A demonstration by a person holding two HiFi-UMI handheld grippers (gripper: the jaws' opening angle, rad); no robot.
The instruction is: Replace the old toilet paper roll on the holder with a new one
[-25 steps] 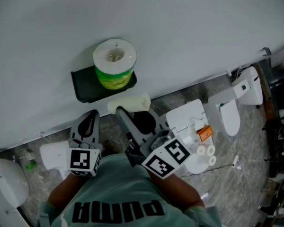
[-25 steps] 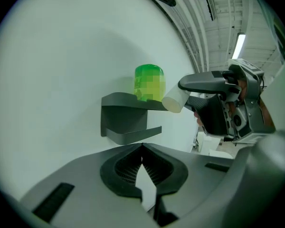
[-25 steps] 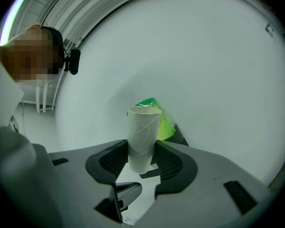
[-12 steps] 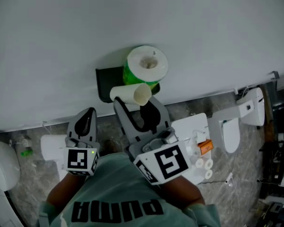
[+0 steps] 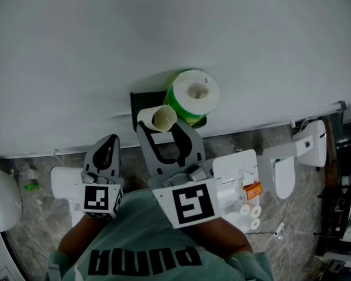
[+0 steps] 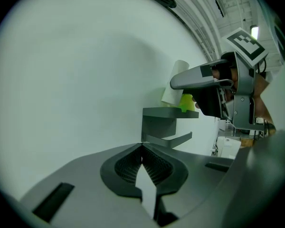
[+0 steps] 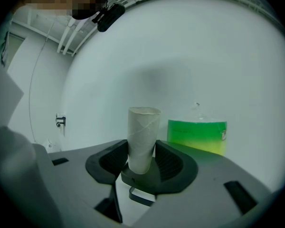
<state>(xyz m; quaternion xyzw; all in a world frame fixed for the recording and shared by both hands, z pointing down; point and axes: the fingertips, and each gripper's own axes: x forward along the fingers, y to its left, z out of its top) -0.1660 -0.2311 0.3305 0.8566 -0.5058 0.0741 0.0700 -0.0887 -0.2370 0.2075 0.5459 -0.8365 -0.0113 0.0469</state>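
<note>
- The right hand-held gripper point(image 7: 142, 164) is pinching the bare cardboard tube point(image 7: 143, 137) near its lower end. The tube stands upright between the pads, dead centre of the right gripper view.
- The left hand-held gripper point(image 6: 141, 151) has its jaws pressed together with nothing in them, and sits lower left in the head view.
- The holder point(image 6: 167, 119) is on the wall point(image 5: 164, 28) at centre frame. Its arm looks bare in the left gripper view, so the old core seems to be off.
- The new roll point(image 5: 193, 94), green-wrapped, sits on the holder's top shelf, just right of the tube in the head view.
- Watch the grip: it sits low on a thin tube, which could tip out, or crush under a harder squeeze.
- The right hand-held gripper is close to that new roll, and a swing rightward could nudge it off the shelf onto the floor point(image 5: 23, 239).
</note>
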